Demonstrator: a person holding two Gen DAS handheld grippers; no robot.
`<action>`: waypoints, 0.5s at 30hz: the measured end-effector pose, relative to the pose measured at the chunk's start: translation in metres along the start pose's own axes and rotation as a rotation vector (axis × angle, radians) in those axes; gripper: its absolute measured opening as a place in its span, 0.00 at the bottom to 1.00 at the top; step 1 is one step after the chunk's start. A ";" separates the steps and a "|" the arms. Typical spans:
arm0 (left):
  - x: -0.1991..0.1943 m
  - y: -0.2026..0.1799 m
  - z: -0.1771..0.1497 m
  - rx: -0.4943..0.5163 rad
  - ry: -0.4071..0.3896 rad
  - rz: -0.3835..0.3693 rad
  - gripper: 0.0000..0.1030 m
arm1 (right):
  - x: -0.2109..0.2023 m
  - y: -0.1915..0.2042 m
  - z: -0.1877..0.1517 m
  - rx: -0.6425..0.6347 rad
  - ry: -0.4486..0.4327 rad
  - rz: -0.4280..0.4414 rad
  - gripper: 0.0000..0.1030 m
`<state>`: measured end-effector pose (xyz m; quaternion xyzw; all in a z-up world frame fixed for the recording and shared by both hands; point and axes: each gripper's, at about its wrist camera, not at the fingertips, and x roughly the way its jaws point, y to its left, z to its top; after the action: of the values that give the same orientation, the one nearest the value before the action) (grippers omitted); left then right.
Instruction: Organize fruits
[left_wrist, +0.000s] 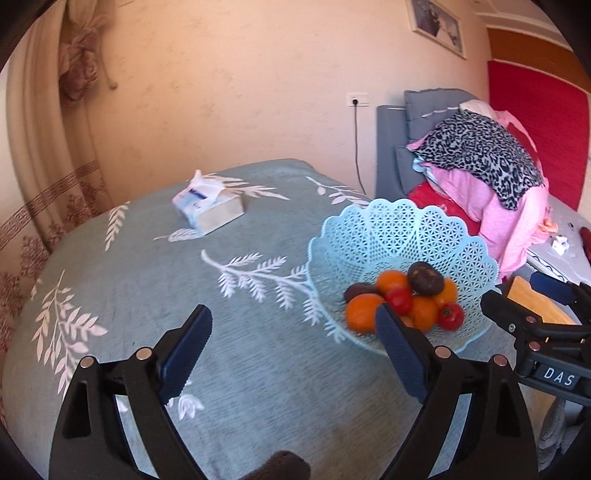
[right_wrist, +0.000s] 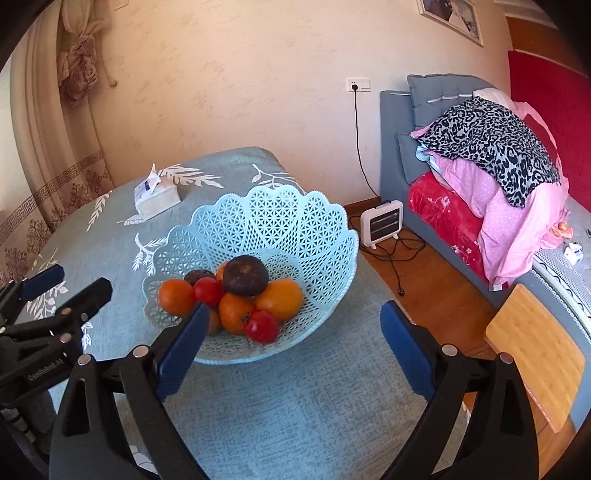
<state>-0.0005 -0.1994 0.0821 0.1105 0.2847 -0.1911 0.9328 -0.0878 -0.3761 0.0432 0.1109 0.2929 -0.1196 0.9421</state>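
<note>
Two grippers, left gripper and right gripper, hang wide open and empty above the table. Smooth round oranges, glossy tomatoes and dark fruit fill the scalloped lattice plastic basket on its woven leaf-print cloth.

We could not see the whole orange behind the right claw's left finger, which covered part of it. The lower fruits in the basket lay half buried under the dark fruit. Beyond the left claw, the tissue box was blurred, its print unreadable. Small items on the bed were too small to name.
</note>
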 end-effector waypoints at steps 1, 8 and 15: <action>-0.002 0.002 -0.002 -0.005 0.002 0.006 0.86 | 0.000 0.002 -0.001 -0.004 0.001 0.003 0.92; -0.017 0.009 -0.009 -0.009 -0.013 0.053 0.86 | -0.007 0.020 -0.008 -0.061 -0.017 0.014 0.94; -0.024 0.005 -0.014 0.012 -0.023 0.079 0.86 | -0.010 0.033 -0.013 -0.114 -0.033 -0.003 0.95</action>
<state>-0.0240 -0.1832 0.0847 0.1249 0.2683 -0.1572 0.9422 -0.0931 -0.3394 0.0427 0.0544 0.2839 -0.1061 0.9514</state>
